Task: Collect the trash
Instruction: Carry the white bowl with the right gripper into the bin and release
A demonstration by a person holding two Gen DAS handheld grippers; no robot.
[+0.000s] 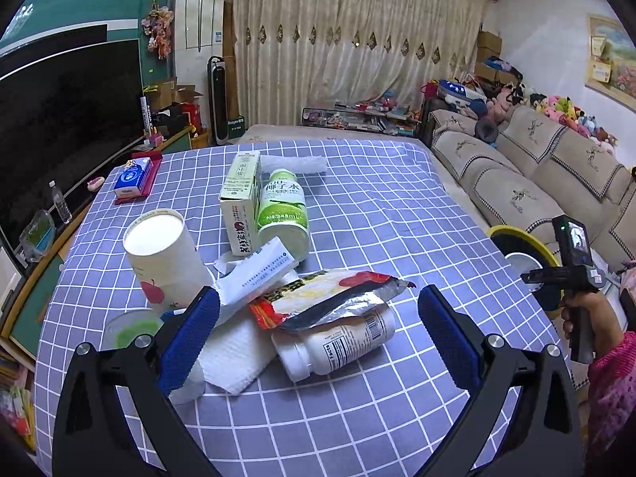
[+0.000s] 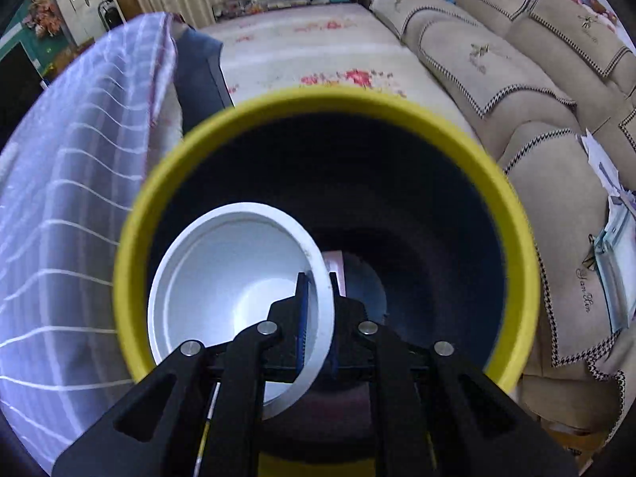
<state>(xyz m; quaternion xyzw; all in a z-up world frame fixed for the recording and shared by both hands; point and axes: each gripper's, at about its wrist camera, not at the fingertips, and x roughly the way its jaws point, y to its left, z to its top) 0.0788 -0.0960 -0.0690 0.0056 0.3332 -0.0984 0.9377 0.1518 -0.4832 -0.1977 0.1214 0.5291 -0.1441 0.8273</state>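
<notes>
**Trash collection: worktop litter and bin, contents as seen**

Item 1. Right claw, seen from its own wrist camera: clenched on the rim of a white paper bowl, one blue pad inside the rim and one outside. The bowl hangs tilted inside the mouth of the bin, a dark tub with a yellow rim, toward the 8 o'clock side of the opening. A pale flat item lies deep in the bin; what it is cannot be told.

Item 2. Left claw, seen from its own wrist camera: released, jaws spread wide, grasping nothing, above the near end of the litter pile.

Item 3. Worktop, covered in a blue checked cloth. Litter on it:
- white pill bottle, lying on its side between the blue pads;
- red and silver foil wrapper, draped over the bottle at its 12 o'clock;
- white paper towel, at the bottle's 9 o'clock, under the left pad;
- paper cup, upright, at 10 o'clock;
- long white box, leaning between cup and wrapper;
- cream carton and green-labelled drink bottle, touching, at 12 o'clock;
- blue tissue pack on a red tray, far at 10 o'clock.

Item 4. Bin, left view: beside the worktop at 3 o'clock, the person's hand over it.
</notes>
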